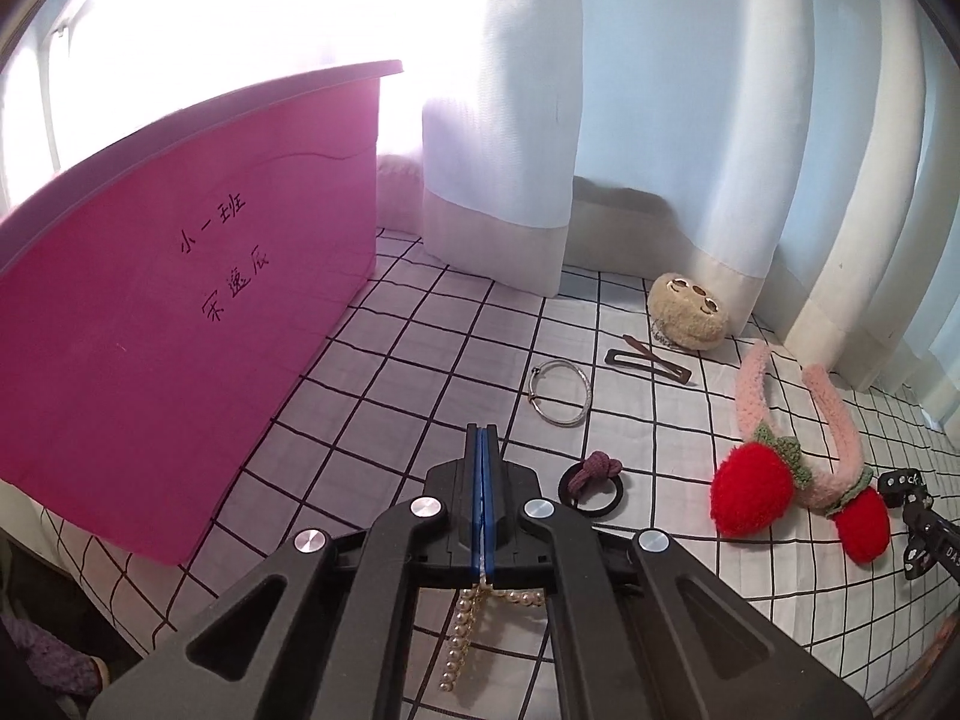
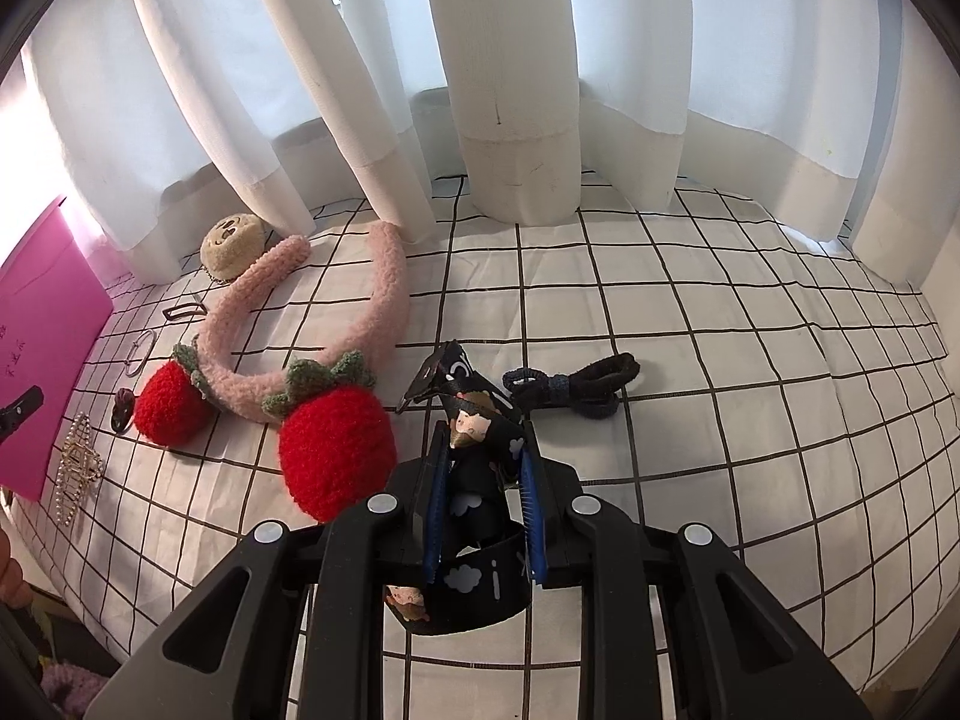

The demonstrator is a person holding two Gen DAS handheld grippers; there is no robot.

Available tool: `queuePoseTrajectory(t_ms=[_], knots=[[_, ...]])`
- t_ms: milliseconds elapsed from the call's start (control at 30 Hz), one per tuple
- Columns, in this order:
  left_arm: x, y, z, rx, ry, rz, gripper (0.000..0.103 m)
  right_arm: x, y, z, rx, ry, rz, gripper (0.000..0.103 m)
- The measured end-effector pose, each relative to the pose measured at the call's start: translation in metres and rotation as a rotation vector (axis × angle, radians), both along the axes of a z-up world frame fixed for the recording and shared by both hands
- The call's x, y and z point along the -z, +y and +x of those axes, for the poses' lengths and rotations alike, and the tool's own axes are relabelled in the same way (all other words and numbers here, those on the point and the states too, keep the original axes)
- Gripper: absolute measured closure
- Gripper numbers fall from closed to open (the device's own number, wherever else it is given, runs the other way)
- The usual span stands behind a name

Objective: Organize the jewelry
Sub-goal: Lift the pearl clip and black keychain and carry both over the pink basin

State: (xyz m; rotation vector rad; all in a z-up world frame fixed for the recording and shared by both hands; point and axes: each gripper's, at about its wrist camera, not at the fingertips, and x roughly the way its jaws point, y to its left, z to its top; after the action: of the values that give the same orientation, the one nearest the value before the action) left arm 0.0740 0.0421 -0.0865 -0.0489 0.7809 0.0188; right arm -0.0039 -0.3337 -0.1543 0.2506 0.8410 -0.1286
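Note:
My left gripper [image 1: 482, 438] has its jaws shut together, above a pearl hair claw [image 1: 465, 630] that lies on the checked cloth beneath its base; whether it holds the claw I cannot tell. The claw also shows in the right wrist view [image 2: 75, 474], lying on the cloth. My right gripper [image 2: 486, 450] is closed around a black printed ribbon bow clip [image 2: 474, 420]. A pink headband with two red strawberries [image 1: 774, 438] [image 2: 336, 450] lies just left of my right gripper.
A pink box [image 1: 180, 312] stands at the left. A silver bangle [image 1: 561, 393], a brown hair clip [image 1: 648, 363], a purple hair tie [image 1: 594, 480] and a beige plush clip [image 1: 687, 312] lie on the checked cloth [image 2: 720, 360]. Dark hair ties [image 2: 570, 387] lie ahead. White curtains [image 2: 510, 90] hang behind.

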Motion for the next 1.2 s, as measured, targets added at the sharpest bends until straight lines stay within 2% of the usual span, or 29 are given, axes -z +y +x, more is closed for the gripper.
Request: queuePoseTrajectory(t_ms=[100, 167, 200, 233, 300, 333, 667, 767, 800, 867, 1200], knots=[[0.007, 0.003, -0.005, -0.002, 0.027, -0.011, 0.098, 0.001, 0.000, 0.000, -0.001, 0.002, 0.003, 0.082], [0.011, 0.000, -0.009, 0.007, 0.038, 0.007, 0.090, 0.003, 0.000, 0.000, -0.001, 0.006, 0.004, 0.082], [0.013, -0.002, -0.011, 0.005, 0.042, 0.018, 0.073, 0.005, 0.000, 0.000, -0.002, 0.009, 0.005, 0.082], [0.014, -0.003, -0.014, 0.001, 0.040, 0.025, 0.046, 0.005, 0.000, 0.000, -0.002, 0.010, 0.007, 0.082], [0.014, -0.004, -0.021, -0.017, 0.004, 0.032, 0.022, 0.007, 0.000, 0.000, -0.003, 0.012, 0.007, 0.082], [0.014, -0.005, -0.023, -0.014, -0.005, 0.031, 0.023, 0.007, 0.001, 0.000, -0.005, 0.012, 0.007, 0.082], [0.052, -0.018, -0.009, 0.016, 0.085, 0.052, 0.023, 0.009, 0.002, 0.000, -0.011, 0.018, 0.008, 0.082], [0.061, -0.020, -0.005, 0.025, 0.109, 0.058, 0.033, 0.010, 0.001, -0.001, -0.010, 0.019, 0.010, 0.082], [0.065, -0.021, -0.003, 0.032, 0.128, 0.059, 0.046, 0.011, 0.001, -0.001, -0.009, 0.020, 0.010, 0.082], [0.069, -0.022, -0.003, 0.036, 0.124, 0.064, 0.056, 0.011, 0.001, -0.001, -0.008, 0.018, 0.012, 0.082], [0.059, -0.022, 0.002, 0.023, 0.145, 0.030, 0.062, 0.003, 0.000, -0.001, -0.018, 0.009, 0.018, 0.082]])
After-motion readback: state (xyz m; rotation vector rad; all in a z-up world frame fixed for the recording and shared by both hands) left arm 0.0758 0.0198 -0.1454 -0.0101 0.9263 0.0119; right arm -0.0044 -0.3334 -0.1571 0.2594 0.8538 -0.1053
